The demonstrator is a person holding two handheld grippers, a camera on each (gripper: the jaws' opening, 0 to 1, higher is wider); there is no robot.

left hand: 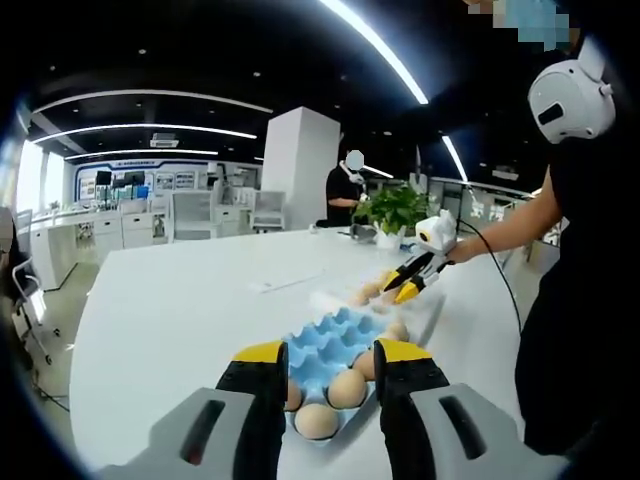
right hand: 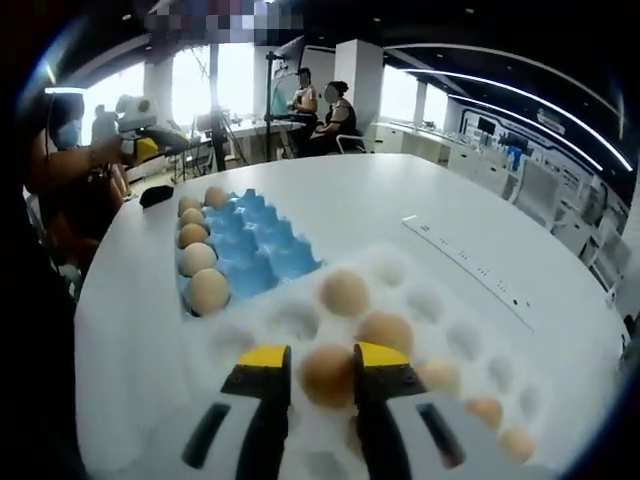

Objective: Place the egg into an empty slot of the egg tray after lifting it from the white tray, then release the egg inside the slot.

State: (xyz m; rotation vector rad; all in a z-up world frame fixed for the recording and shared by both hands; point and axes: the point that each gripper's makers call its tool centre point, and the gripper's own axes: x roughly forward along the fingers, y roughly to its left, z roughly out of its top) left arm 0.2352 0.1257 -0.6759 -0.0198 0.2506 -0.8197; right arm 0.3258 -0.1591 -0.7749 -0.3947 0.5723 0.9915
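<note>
Step in hand: picking the egg off the white tray; the placing has not begun.

Right gripper (right hand: 311, 372): in the right gripper view its yellow-tipped jaws stand on either side of an egg (right hand: 326, 375) that sits in a cup of the white tray (right hand: 455, 340). The jaws look closed up to the shell or very nearly so, but whether they actually press on it cannot be told. The egg appears to rest in its cup, not lifted.

Other eggs lie in the white tray ahead of and to the right of the jaws. The blue egg tray (right hand: 250, 245) lies ahead and to the left of this gripper, touching or just beside the white tray. Its far-left row holds eggs; the slots nearer the white tray look empty.

Left gripper (left hand: 323, 378): in the left gripper view its jaws are parted with nothing between them, hovering over the near end of the blue egg tray (left hand: 330, 345), where a few eggs sit just beyond the tips. The right gripper (left hand: 408, 285) shows farther ahead and to the right, over the white tray.

Next move, as judged: confirm a gentle, even grip, raise the egg straight up clear of its cup, carry it forward-left to an empty blue slot, lower it and open the jaws. Too much squeeze risks cracking the shell.
</note>
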